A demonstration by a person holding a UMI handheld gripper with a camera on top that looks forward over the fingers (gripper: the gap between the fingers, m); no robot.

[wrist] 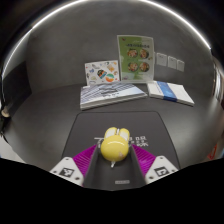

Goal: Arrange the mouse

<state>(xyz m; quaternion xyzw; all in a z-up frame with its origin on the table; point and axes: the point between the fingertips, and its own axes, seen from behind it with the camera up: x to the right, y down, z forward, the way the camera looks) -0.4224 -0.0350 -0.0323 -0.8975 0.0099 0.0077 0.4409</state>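
A yellow mouse point(113, 146) sits between the fingers of my gripper point(113, 158), over a dark grey mouse mat point(95, 128) that lies on the dark table. The magenta pads point(86, 160) meet the mouse on both sides, so the gripper is shut on it. A thin bit of cable shows under the mouse's near end. I cannot tell whether the mouse rests on the mat or hangs just above it.
Beyond the mat lie an open booklet point(110, 94) and a second leaflet point(171, 92). Behind them stand a green-topped picture card point(135, 52), a smaller card point(101, 71) and small white cards point(166, 62).
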